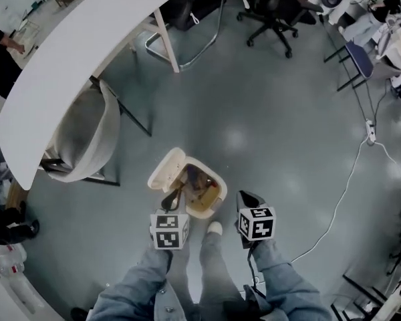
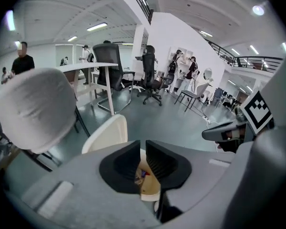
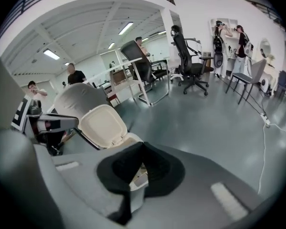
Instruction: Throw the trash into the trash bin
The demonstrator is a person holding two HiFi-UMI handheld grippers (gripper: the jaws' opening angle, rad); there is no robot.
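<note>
Left gripper [image 1: 172,199], jaws a slit apart and empty, and right gripper [image 1: 246,200], closed empty, hang above the open trash bin [image 1: 220,192]; trash [image 1: 199,187] seemingly lies inside, so I judge dropping done, withdrawal next.

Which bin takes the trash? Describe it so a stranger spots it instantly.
Start at the long white table, then come down past the grey shell chair to the floor. The trash bin stands at the person's feet: small, cream, its lid flipped open.
</note>
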